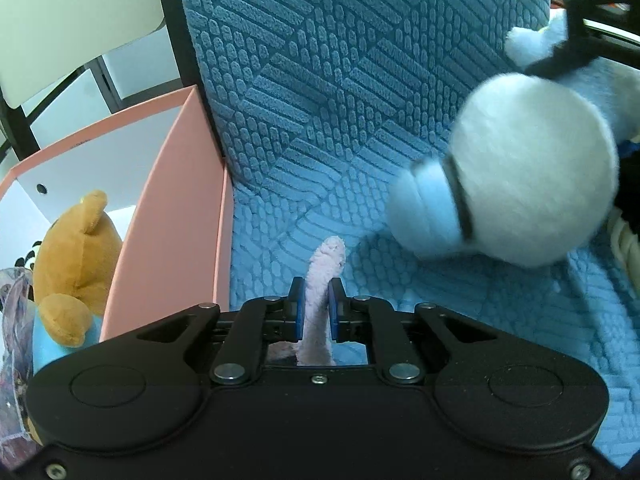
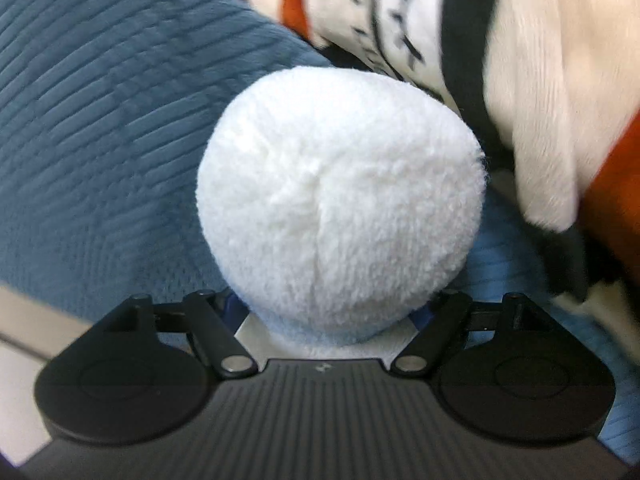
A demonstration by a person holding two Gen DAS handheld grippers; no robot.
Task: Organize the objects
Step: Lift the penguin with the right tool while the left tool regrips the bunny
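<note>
The left gripper (image 1: 316,308) is pinched tight on a thin pale pink plush limb (image 1: 324,276) over the blue textured sofa cover (image 1: 320,100) — just left stands a pink box (image 1: 160,208) holding a brown teddy bear (image 1: 76,248). The right gripper (image 2: 328,312) has its jaws spread wide around a round white plush toy (image 2: 340,192), clamped on it, beside a cream-and-orange plush (image 2: 540,100).

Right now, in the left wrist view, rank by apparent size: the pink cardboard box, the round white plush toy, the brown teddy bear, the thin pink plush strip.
1. Pink cardboard box
2. Round white plush toy, nearer the camera, so unsure
3. Brown teddy bear, partly hidden
4. Thin pink plush strip
</note>
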